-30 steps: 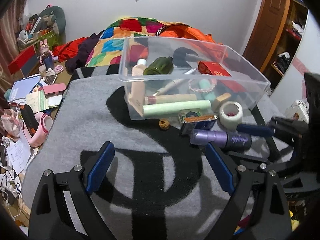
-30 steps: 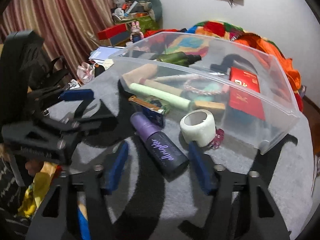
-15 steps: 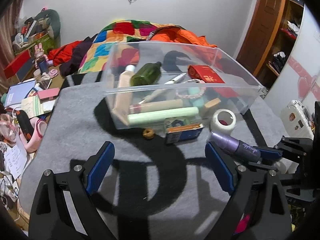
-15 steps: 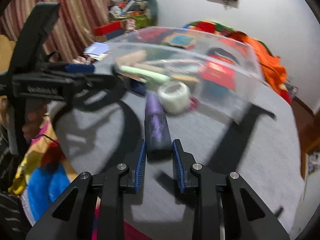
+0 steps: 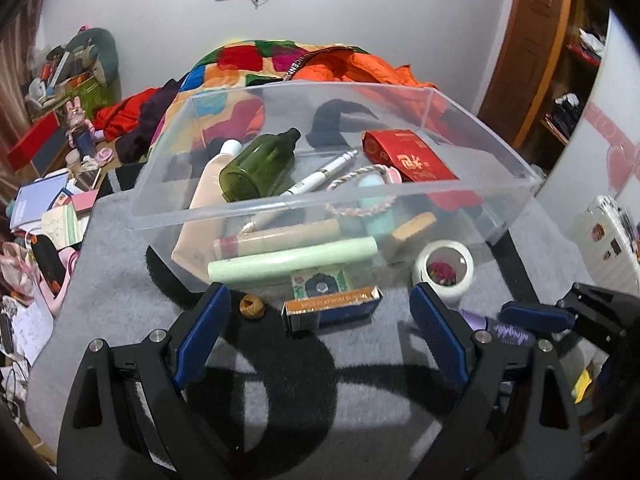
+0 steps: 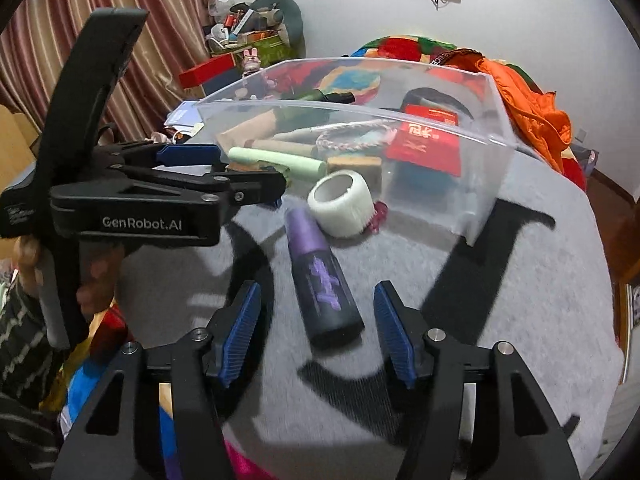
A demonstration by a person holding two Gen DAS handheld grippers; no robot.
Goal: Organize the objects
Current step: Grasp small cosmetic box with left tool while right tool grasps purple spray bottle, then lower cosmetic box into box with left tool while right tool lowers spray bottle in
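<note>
A purple spray bottle lies on the grey cloth between the fingers of my right gripper. The jaws are opening and the pads stand clear of it. My left gripper is open wide just before a clear plastic bin, around a small blue and orange box. A brown twine ball and a white tape roll lie beside the box. The bin holds a green bottle, a red packet, a pen and tubes. The left gripper's finger partly hides the purple bottle.
Behind the bin is a bed with a patchwork quilt and an orange jacket. A cluttered side table stands left, a white suitcase right. A person's hand holds the left gripper's handle. The cloth's edge runs close on both sides.
Half a second ago the right gripper was shut on the purple bottle; its jaws have now parted and the bottle lies free. The left gripper has moved nearer the bin, around the small box.
</note>
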